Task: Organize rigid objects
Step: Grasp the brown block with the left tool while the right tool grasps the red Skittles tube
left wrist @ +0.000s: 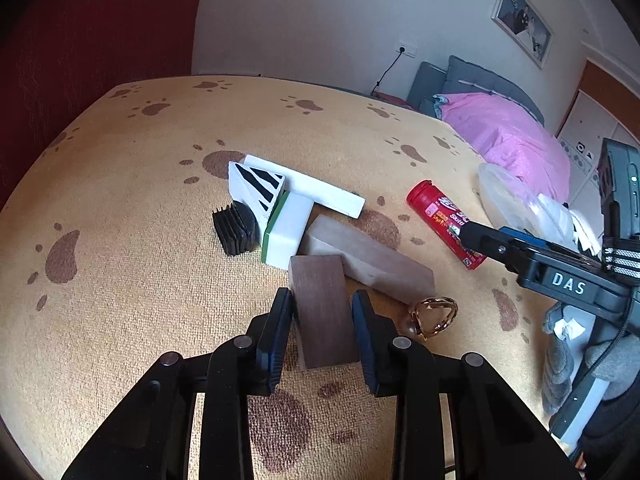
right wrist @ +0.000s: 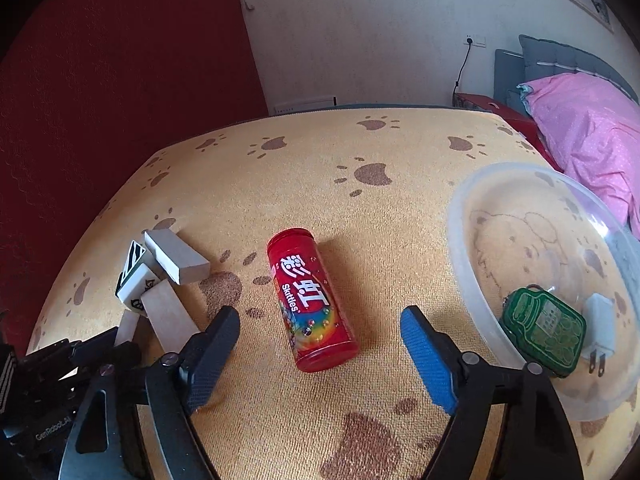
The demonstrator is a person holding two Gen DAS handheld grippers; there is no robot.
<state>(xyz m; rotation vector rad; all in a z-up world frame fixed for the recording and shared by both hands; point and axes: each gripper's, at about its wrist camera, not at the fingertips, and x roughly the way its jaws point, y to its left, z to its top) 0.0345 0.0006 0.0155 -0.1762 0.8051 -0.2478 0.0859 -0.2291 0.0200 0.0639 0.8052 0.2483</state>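
Note:
My left gripper [left wrist: 322,300] is shut on a dark brown wooden block [left wrist: 322,320], its fingers against both sides. Behind it lie a beige block [left wrist: 372,260], a white tile with a green edge [left wrist: 286,230], a zebra-striped white wedge [left wrist: 256,188], a long white block [left wrist: 316,188] and a black ribbed piece [left wrist: 234,230]. A red Skittles can [right wrist: 310,300] lies on the carpet between the wide-open fingers of my right gripper [right wrist: 320,324]. The can also shows in the left wrist view [left wrist: 440,216]. A clear plastic bowl [right wrist: 472,248] at the right holds a green tin [right wrist: 544,330] and a white plug [right wrist: 600,328].
A gold heart-shaped ring [left wrist: 434,316] lies right of the brown block. The yellow paw-print carpet [right wrist: 320,168] covers the table. A red wall [right wrist: 120,80] stands at the left. A bed with a pink cover [right wrist: 588,128] is at the far right.

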